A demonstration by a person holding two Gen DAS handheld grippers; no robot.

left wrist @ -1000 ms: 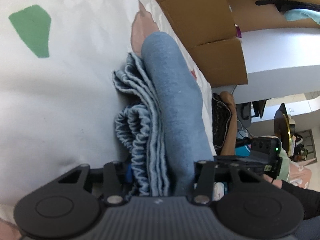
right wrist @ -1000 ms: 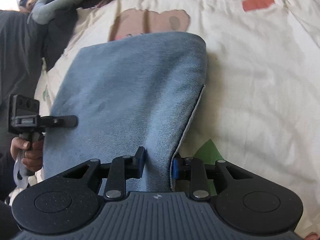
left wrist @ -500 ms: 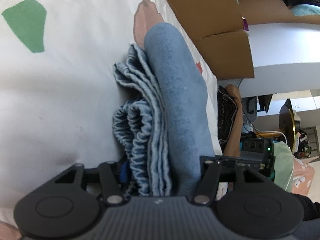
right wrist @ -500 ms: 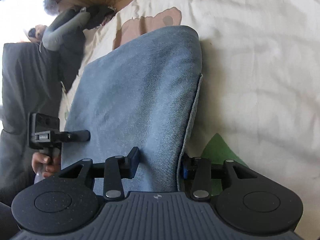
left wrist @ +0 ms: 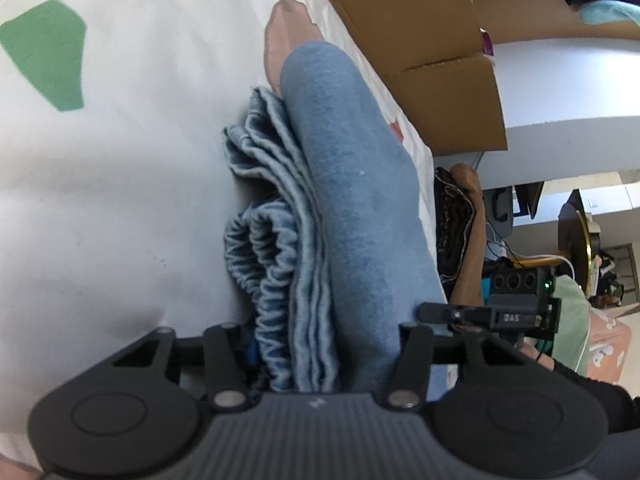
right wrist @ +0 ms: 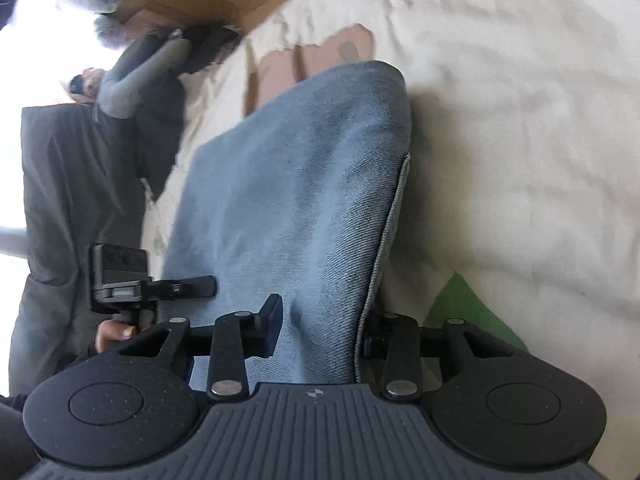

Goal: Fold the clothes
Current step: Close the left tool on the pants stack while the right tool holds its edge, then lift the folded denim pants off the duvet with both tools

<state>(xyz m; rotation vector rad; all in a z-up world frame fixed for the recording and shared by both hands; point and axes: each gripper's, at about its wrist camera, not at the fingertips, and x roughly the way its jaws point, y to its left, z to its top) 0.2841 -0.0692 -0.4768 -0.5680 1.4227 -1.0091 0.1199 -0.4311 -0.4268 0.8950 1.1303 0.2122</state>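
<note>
A blue denim garment (left wrist: 352, 200) lies folded in a thick stack on the white bedsheet (left wrist: 140, 180), its elastic waistband (left wrist: 264, 264) bunched on the left. My left gripper (left wrist: 332, 340) has the whole stack between its fingers at the near end; the jaws are closing and the pads touch both sides. My right gripper (right wrist: 320, 326) holds the other end of the garment (right wrist: 296, 184), cloth filling the gap, its jaws also closing. Each gripper shows in the other's view, held in a hand.
The sheet carries green (left wrist: 48, 52), pink and red patches. Cardboard boxes (left wrist: 420, 48) line the bed's far edge. A person in dark grey clothes (right wrist: 80, 200) stands at the bedside, and a cluttered room lies beyond (left wrist: 580, 240).
Both grippers' jaws stand wider on the garment than a second ago. The right gripper has rolled and dipped a little, tilting its view. The garment has stayed where it was.
</note>
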